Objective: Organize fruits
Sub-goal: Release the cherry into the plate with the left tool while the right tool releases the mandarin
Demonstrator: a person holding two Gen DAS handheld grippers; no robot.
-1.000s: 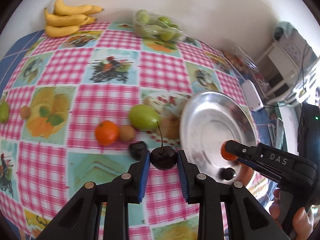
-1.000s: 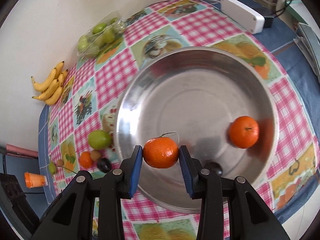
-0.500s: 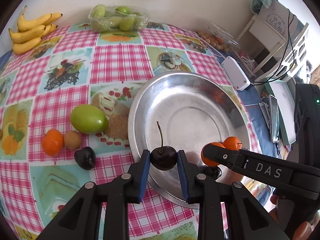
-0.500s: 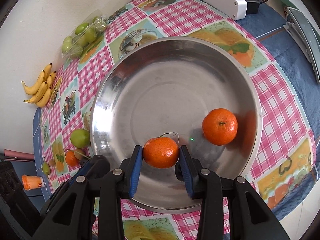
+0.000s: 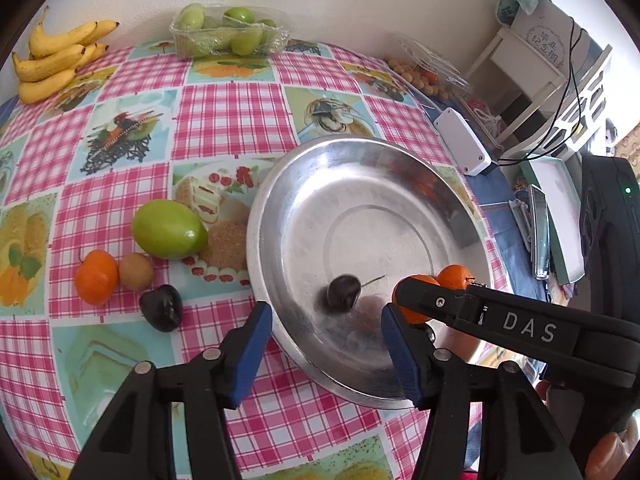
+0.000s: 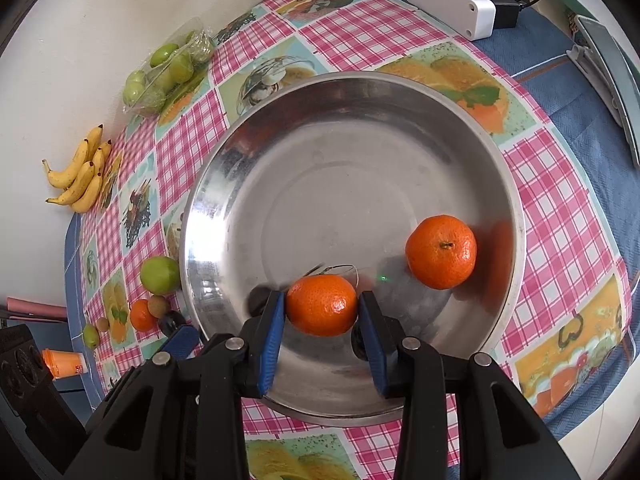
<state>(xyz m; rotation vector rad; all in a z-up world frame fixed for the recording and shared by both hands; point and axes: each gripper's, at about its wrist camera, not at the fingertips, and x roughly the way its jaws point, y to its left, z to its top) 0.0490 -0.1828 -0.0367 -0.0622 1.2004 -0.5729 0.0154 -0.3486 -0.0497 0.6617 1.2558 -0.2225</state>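
Left gripper [image 5: 326,330] first: my blue pads have just been opening and now stand apart with nothing pressed between them — the dark cherry [image 5: 343,293] lies loose in the steel bowl [image 5: 280,200], just ahead of the gap, its stem pointing toward my right-hand pad. Right gripper [image 6: 322,320] is clamped on a mandarin [image 6: 322,305], held above the bowl's near side. A second mandarin [image 6: 441,252] rests in the bowl ahead and to the right of those fingers, near the held one — possibly not touching, though the view is poor.
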